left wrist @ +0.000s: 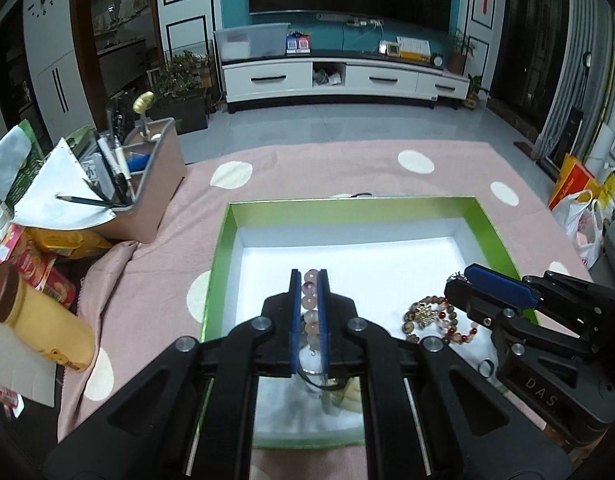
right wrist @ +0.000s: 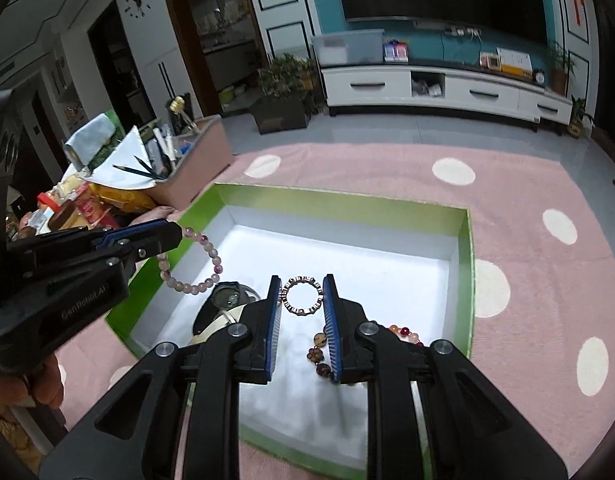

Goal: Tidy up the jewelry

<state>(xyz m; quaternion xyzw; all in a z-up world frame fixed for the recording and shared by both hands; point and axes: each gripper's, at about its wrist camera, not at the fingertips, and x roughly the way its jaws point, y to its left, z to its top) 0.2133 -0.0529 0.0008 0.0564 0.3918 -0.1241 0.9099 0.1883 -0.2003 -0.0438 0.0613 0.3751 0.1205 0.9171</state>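
Observation:
A green box [left wrist: 223,240] with a white floor lies on the pink dotted cloth; it also shows in the right wrist view [right wrist: 469,264]. My left gripper [left wrist: 308,280] is shut on a pale pink bead bracelet [left wrist: 310,304], which hangs as a loop over the box in the right wrist view [right wrist: 211,276]. My right gripper [right wrist: 301,300] is open over the box, its jaws on either side of a small metal link bracelet [right wrist: 301,295]. Brown and red bead bracelets [left wrist: 431,318] lie in the box under the right gripper [left wrist: 457,280]. A watch [right wrist: 227,300] lies at the box's left.
A pink desk organizer [left wrist: 155,184] with pens and papers stands left of the box. Snack packs and a yellow tube [left wrist: 47,320] lie at the far left. A plastic bag [left wrist: 583,224] sits at the right. A TV stand [left wrist: 347,76] is far behind.

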